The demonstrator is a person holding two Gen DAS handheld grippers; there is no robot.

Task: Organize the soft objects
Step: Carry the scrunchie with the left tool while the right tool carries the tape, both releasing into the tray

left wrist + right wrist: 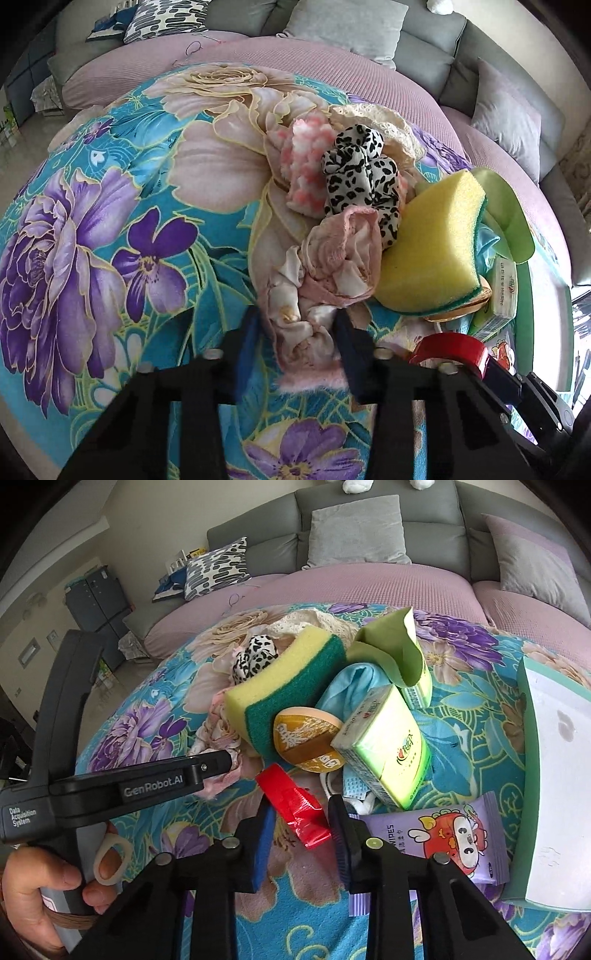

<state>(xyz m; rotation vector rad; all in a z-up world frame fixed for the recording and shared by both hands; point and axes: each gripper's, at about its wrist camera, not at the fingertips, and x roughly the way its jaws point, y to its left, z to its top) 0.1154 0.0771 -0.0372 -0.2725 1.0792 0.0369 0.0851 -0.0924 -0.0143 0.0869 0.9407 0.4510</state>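
- The left gripper has its blue-padded fingers set on either side of a crumpled pale-pink satin and lace cloth. The pads seem to touch the fabric, but whether they are pinching it or only bracketing it I cannot tell.
- Just beyond that cloth from the left gripper lie a black-and-white leopard-print scrunchie, a fluffy pink-and-white scrunchie and a cream lace piece.
- To the right of the left gripper leans a yellow foam sponge with a green scouring layer, touching the pink cloth.
- The right gripper is spread, and a roll of red tape sits in the gap between its fingers. No pad visibly presses on it, so I read it as not gripped.
- Ahead of the right gripper are a round orange sealed cup, a green tissue pack, a light-blue cloth and a folded green cloth; to its right lie a purple wipes packet and a white tray with a mint-green rim.
- Everything sits in one mixed heap on the flower-printed blue cover; the tray looks bare.
- I judge the sorting barely begun: nearly all soft items remain to be separated.
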